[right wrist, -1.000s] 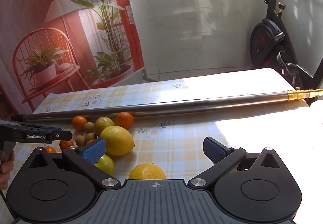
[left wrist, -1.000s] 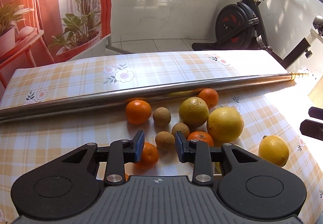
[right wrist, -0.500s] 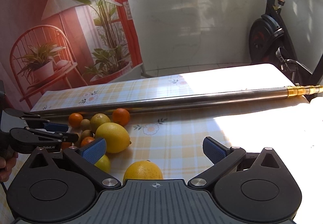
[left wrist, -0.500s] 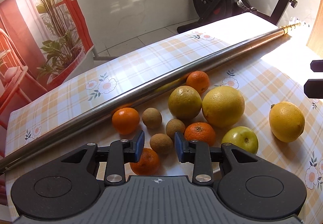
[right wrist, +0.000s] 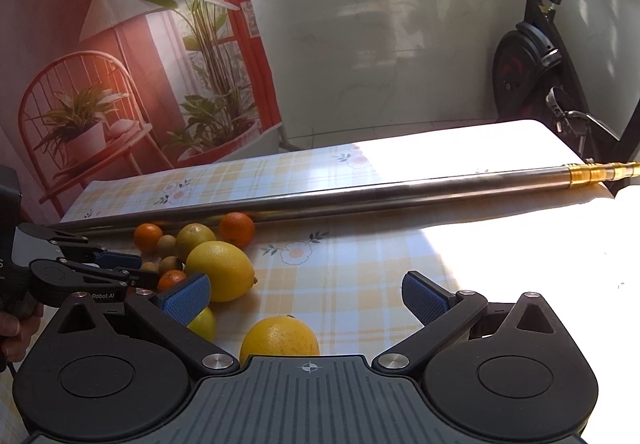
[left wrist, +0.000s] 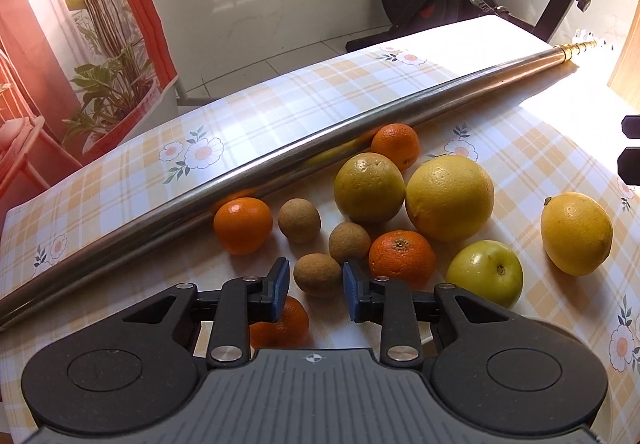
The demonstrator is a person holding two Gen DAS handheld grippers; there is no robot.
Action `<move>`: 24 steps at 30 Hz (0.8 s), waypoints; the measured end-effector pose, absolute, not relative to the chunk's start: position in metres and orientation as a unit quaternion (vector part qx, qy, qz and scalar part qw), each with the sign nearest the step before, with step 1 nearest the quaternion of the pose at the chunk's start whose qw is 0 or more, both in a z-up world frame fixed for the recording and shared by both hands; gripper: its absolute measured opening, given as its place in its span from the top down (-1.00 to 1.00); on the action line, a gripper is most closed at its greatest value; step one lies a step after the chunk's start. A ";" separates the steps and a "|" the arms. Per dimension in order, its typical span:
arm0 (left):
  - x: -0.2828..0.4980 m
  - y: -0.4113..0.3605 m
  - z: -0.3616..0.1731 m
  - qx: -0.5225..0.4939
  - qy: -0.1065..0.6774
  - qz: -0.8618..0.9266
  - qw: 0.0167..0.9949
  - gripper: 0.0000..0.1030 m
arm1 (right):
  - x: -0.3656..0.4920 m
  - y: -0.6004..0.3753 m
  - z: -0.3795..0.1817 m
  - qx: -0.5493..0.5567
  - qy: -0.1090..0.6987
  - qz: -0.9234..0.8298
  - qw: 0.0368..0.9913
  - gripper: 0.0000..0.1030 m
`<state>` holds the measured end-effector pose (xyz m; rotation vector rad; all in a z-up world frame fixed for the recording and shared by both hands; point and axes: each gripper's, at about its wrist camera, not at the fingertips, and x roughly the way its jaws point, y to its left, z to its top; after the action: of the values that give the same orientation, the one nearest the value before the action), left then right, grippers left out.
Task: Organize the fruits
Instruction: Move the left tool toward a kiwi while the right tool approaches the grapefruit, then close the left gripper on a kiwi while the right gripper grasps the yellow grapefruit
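Note:
Fruit lies in a cluster on the checked tablecloth: several tangerines (left wrist: 243, 225), three small brown fruits, a greenish orange (left wrist: 369, 188), a big yellow citrus (left wrist: 449, 198), a green apple (left wrist: 485, 273) and a lemon (left wrist: 576, 233). My left gripper (left wrist: 316, 290) is open, low over the cluster. The nearest brown fruit (left wrist: 318, 275) sits between its fingertips, with a gap on each side. One tangerine (left wrist: 280, 324) lies under its left finger. My right gripper (right wrist: 304, 296) is wide open and holds nothing. The lemon (right wrist: 280, 336) lies just behind its fingertips and the big citrus (right wrist: 222, 270) ahead on the left.
A long steel pole (left wrist: 280, 160) lies across the table right behind the fruit. In the right wrist view a hand (right wrist: 12, 328) holds the left gripper (right wrist: 100, 272) at the left edge. Sunlit cloth (right wrist: 500, 264) spreads to the right. An exercise bike (right wrist: 532, 72) stands beyond the table.
My left gripper has swung right and closed in on the cluster, so the nearest brown fruit now sits between its fingertips. The right gripper has barely moved.

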<state>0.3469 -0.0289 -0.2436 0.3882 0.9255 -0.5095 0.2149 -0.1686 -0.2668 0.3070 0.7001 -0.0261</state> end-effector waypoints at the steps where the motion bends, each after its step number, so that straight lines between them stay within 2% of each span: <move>1: 0.347 -0.029 -0.244 0.185 0.439 -0.243 0.845 0.40 | 0.215 -0.169 -0.267 0.150 0.342 -0.014 0.928 -0.98; 17: 0.347 -0.031 -0.252 0.172 0.428 -0.223 0.859 0.42 | 0.212 -0.170 -0.270 0.161 0.342 0.004 0.926 -0.97; 24: 0.322 -0.022 -0.227 0.131 0.404 -0.204 0.882 0.42 | 0.206 -0.172 -0.268 0.166 0.332 0.017 0.929 -0.93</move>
<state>0.3218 -0.0219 -0.2268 0.2726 0.8416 -0.4243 0.2060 -0.1721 -0.2678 0.3403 0.6794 0.0340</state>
